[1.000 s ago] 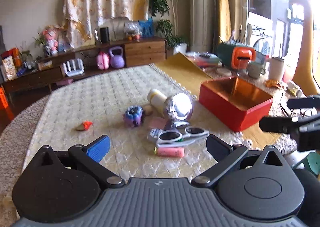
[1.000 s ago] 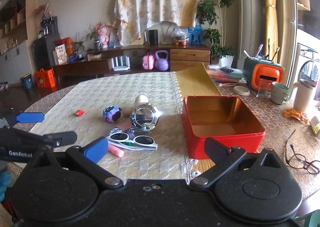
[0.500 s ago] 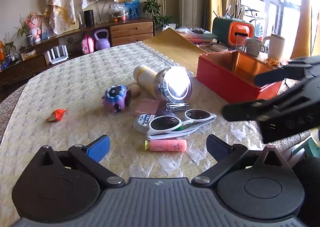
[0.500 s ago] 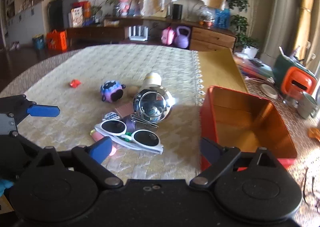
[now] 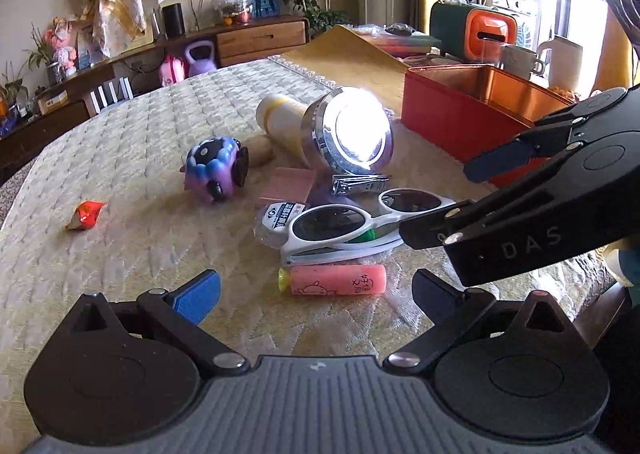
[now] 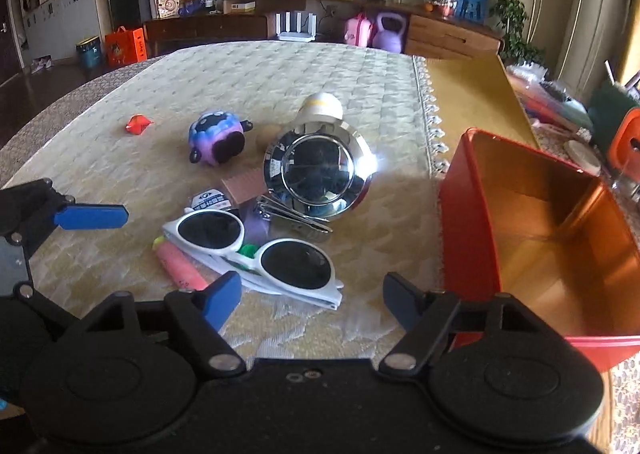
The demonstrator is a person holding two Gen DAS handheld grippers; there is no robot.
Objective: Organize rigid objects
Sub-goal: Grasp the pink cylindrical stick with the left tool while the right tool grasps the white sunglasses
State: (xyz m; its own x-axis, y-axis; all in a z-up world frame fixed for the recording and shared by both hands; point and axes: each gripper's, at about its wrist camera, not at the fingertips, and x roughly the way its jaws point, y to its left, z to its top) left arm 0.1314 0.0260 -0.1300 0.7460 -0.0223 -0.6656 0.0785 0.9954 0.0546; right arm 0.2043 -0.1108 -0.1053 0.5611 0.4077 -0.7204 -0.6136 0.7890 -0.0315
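Observation:
White sunglasses [image 6: 210, 228] lie on a small pile in the middle of the quilted cloth, with a pink tube [image 5: 336, 280] just in front of them. Behind them are a nail clipper [image 5: 360, 184] and a round chrome mirror [image 6: 316, 174]. My right gripper [image 6: 312, 296] hangs low over the sunglasses' near edge. Its jaws are closing, with one lens between the fingers and no pad pressing on it. My left gripper [image 5: 315, 294] is open just short of the pink tube and holds nothing. The open red tin [image 6: 468, 234] stands to the right.
A purple squishy toy [image 5: 214, 170], a cream bottle [image 5: 280, 122] and a pink card sit behind the pile. A red wrapped sweet [image 5: 86, 214] lies alone at the left. Mugs, an orange holder and clutter stand beyond the tin; the table edge is close on the right.
Both grippers have come down and closer to the pile. The right gripper has swung in from the right over the sunglasses, and its jaws have narrowed.

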